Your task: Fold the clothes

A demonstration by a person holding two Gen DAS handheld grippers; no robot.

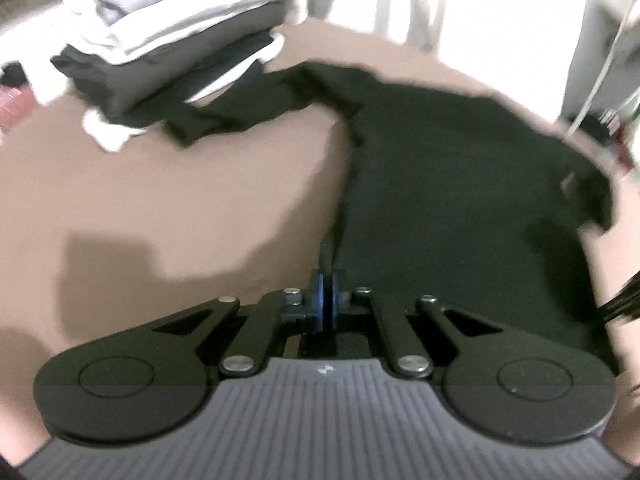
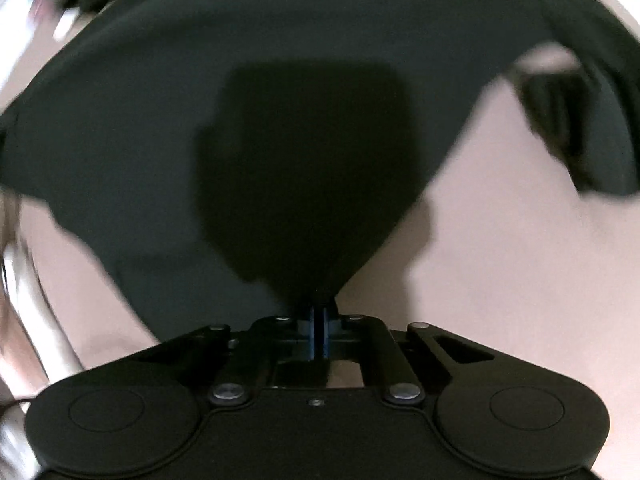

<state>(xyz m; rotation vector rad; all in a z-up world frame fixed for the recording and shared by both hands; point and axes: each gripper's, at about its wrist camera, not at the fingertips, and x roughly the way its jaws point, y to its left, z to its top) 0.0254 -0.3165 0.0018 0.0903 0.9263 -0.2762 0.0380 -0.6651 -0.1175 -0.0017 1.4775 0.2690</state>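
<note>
Below, the left gripper (image 1: 326, 276) is pressed together on an edge of the black T-shirt (image 1: 460, 184), which lies spread on the tan surface (image 1: 180, 184). Likewise, the right gripper (image 2: 319, 312) pinches a bunched edge of the same garment. Folded clothes (image 1: 172, 40) are stacked beyond one sleeve.

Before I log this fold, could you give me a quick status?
Both tongs, left and right, shut on black shirt. Folded stack nearby, not obstructing.

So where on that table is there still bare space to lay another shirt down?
The widest bare patch of the tan table lies left of the black shirt and in front of the folded stack. Another bare stretch shows right of the shirt in the right wrist view. The far left corner is crowded by the stack.
</note>
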